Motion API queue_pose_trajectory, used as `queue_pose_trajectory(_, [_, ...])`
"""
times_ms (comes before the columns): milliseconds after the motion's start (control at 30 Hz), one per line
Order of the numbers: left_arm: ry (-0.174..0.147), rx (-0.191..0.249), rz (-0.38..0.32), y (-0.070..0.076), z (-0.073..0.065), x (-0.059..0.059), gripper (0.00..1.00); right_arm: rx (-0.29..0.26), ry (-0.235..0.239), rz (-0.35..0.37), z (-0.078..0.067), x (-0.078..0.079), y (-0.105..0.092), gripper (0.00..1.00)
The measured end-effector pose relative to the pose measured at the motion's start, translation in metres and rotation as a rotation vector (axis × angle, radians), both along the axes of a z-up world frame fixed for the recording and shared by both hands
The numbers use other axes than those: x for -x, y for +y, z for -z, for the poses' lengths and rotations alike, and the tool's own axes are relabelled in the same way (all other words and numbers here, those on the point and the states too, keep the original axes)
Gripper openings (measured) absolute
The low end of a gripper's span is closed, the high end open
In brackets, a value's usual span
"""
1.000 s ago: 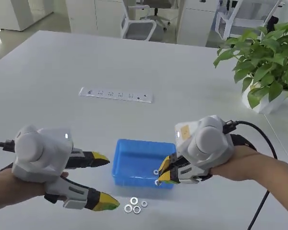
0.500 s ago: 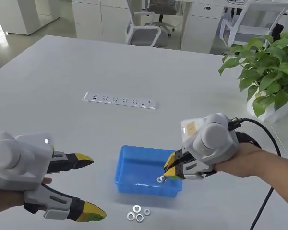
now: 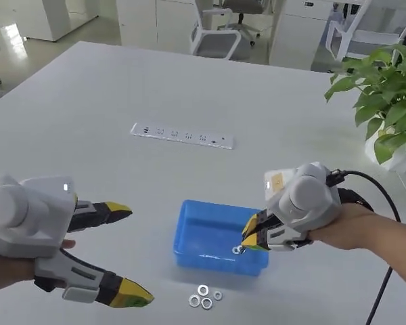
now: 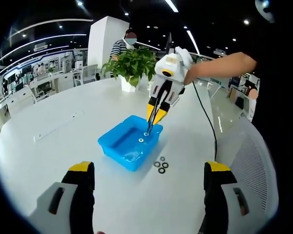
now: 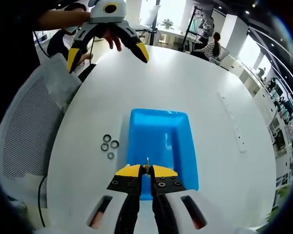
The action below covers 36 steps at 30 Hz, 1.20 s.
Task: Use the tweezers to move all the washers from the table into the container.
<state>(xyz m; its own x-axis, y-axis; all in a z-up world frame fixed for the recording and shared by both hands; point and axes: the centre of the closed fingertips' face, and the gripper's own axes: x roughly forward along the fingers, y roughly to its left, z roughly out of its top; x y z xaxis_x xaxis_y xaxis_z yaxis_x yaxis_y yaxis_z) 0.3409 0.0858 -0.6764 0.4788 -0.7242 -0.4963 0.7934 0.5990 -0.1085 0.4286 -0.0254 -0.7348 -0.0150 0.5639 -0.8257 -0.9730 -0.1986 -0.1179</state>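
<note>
Head view: right gripper (image 3: 250, 238), jaws clamping tweezers (image 3: 243, 246), holds a washer (image 3: 237, 250) above the container (image 3: 210, 205); a jolt could fling it outside; left gripper (image 3: 135, 253) gapes.

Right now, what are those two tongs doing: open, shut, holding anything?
Left tongs: open, holding nothing.
Right tongs: shut on the tweezers, with a washer at their tip over the blue container.

- tweezers (image 5: 147, 161): only a thin tip shows past the right gripper (image 5: 147, 170) (the rest is hidden between its closed jaws).
- washer (image 3: 238, 250) at that tip: too small to tell whether it is gripped.
- container (image 3: 210, 261): right wall hidden behind that gripper in the head view.
- plant (image 3: 386, 101): cut off by the right edge.
</note>
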Motion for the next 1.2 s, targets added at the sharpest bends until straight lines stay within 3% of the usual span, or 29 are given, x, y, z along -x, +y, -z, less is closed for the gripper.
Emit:
queue_pose_trajectory(500, [0.006, -0.001, -0.007, 0.002, 0.005, 0.003, 0.99, 0.022, 0.007, 0.009, 0.024, -0.002, -0.005, 0.08])
queue_pose_trajectory(1200, [0.002, -0.03, 0.025, 0.002, 0.009, 0.011, 0.99, 0.041, -0.017, -0.008, 0.026, -0.001, -0.007, 0.08])
